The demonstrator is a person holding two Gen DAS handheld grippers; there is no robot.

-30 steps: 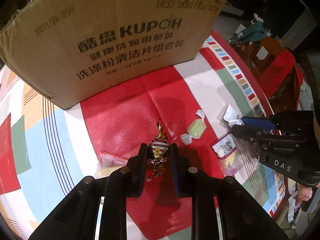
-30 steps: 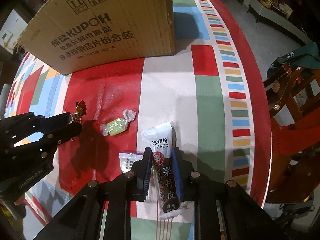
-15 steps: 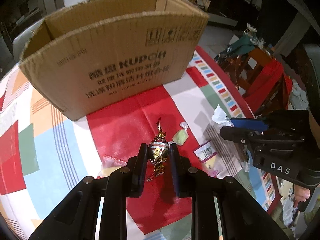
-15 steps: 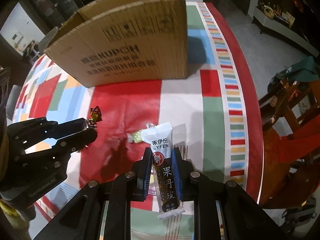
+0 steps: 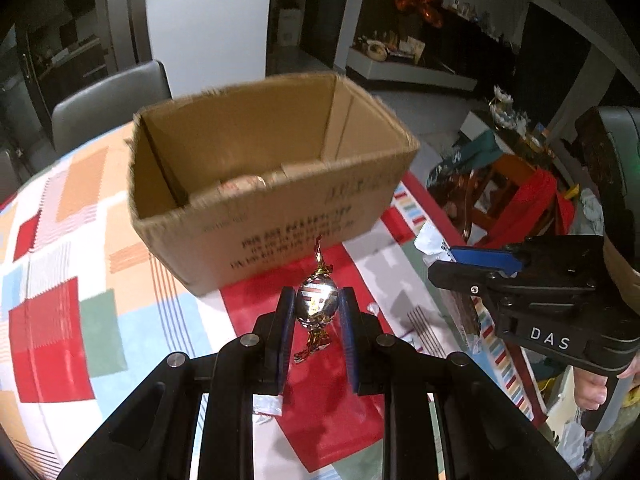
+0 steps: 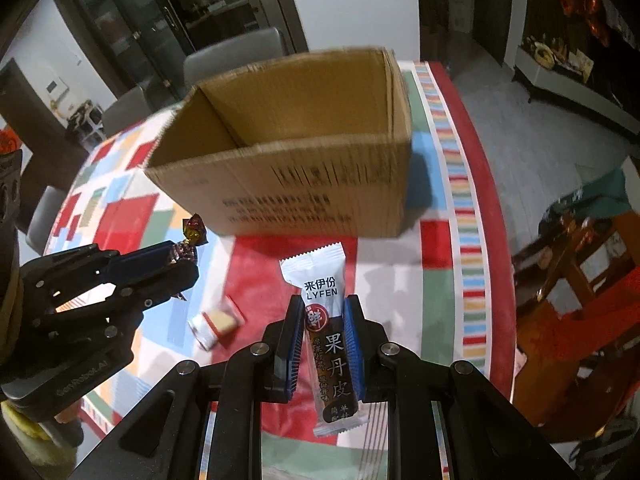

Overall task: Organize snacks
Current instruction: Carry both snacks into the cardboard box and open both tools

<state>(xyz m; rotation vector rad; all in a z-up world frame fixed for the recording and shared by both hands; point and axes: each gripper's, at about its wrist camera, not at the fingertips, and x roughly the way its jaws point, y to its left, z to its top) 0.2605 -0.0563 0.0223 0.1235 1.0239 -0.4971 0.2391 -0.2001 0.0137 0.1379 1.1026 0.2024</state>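
My left gripper (image 5: 316, 304) is shut on a foil-wrapped candy (image 5: 317, 301) with twisted gold ends, held in the air above the red patch of the tablecloth. My right gripper (image 6: 323, 326) is shut on a long white-and-brown snack bar (image 6: 326, 332) marked LYFEN. An open cardboard box (image 5: 276, 216) stands just beyond both grippers, and a pale packet lies on its bottom. In the left wrist view the right gripper (image 5: 444, 262) shows at the right with the bar's white end. The right wrist view has the left gripper (image 6: 182, 258) at the left, holding the candy (image 6: 192, 236).
A small wrapped snack (image 6: 216, 322) lies on the colourful tablecloth (image 6: 452, 276) below the grippers. A wooden chair with red cloth (image 6: 580, 280) stands past the table's right edge. Grey chairs (image 5: 108, 104) stand behind the box.
Both grippers have risen with their snacks and tipped up, so the box's open top and inside now show. The snacks left on the cloth look smaller and lower.
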